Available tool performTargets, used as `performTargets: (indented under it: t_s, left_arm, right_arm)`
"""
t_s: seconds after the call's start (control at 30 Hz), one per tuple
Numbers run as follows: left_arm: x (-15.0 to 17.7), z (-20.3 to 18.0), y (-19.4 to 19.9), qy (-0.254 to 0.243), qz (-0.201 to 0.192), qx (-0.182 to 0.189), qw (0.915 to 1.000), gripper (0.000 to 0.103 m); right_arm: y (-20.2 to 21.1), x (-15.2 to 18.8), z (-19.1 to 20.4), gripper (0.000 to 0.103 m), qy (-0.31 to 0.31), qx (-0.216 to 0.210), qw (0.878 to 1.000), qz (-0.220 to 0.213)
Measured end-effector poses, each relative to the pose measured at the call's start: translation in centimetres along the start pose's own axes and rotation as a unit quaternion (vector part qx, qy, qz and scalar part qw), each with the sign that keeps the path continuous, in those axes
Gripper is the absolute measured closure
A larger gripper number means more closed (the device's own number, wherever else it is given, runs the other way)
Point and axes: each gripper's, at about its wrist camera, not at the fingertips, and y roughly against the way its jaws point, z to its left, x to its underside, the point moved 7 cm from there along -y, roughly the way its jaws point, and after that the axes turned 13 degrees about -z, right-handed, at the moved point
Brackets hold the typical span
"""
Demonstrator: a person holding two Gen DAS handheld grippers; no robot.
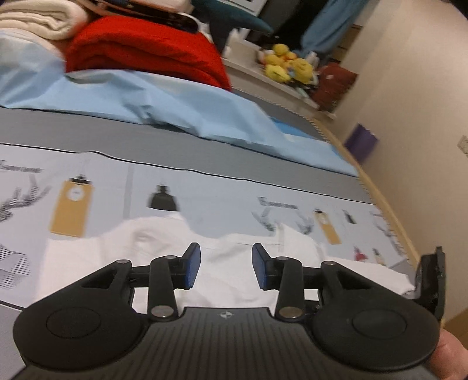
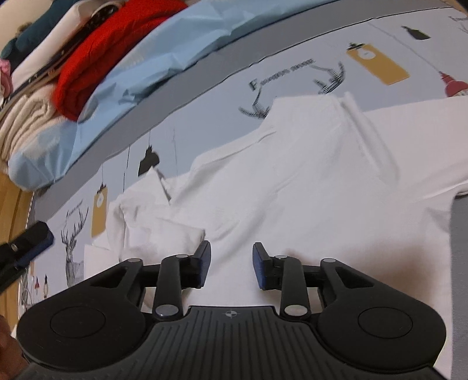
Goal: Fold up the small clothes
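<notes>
The shirt is plain white. The bed cover under it is pale grey-blue, printed with black antlers, ochre tags and black lamps, with a plain grey band at 12 o'clock. Beyond lies a light blue sheet, then a red blanket and a cream blanket. Yellow plush toys sit at 1 o'clock. Both hand-held grippers are black with blue pads.

A home bedroom. A bed fills the view, covered by a grey sheet printed with antlers and lamps, a light blue quilt bunched across it. Folded red and cream blankets are stacked at 11 o'clock; yellow plush toys sit on a white shelf at 1 o'clock.
</notes>
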Motion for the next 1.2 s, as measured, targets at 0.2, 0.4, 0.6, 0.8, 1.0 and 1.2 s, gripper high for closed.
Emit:
performTargets:
  t_s: [0.2,0.4,0.6,0.8,1.0,1.2]
  left_arm:
    - [-1.7,6.1,1.0,0.053,0.005,-0.092,0.9943,0.061]
    - [-3.1,10.3,2.9,0.076,-0.006,-0.147,0.9863,0.061]
    - [-3.9,11.9,3.6,0.071,-0.011,-0.165,0.9836,0.061]
    - [-4.1,12.5,3.7,0.068,-0.012,-0.170,0.9831,0.061]
    - [-4.3,12.6,3.6,0.066,-0.013,-0.173,0.9826,0.061]
    - [-3.3,11.7,2.3,0.048,0.011,-0.174,0.9835,0.061]
  right_arm:
    - [-1.3,2.2,5.4,0.064,0.106,-0.050,0.993,0.006]
    - [-2.7,4.9,10.8,0.061,0.241,-0.077,0.967,-0.011]
    - [-4.1,6.1,11.6,0.090,0.284,-0.059,0.957,0.001]
    - [0.3,0.6,10.3,0.098,0.202,-0.073,0.971,-0.103]
    - [7.1,-5.3,2.1,0.098,0.078,0.002,0.964,-0.254]
    - [5.9,-4.2,-11.6,0.098,-0.084,0.174,0.967,-0.165]
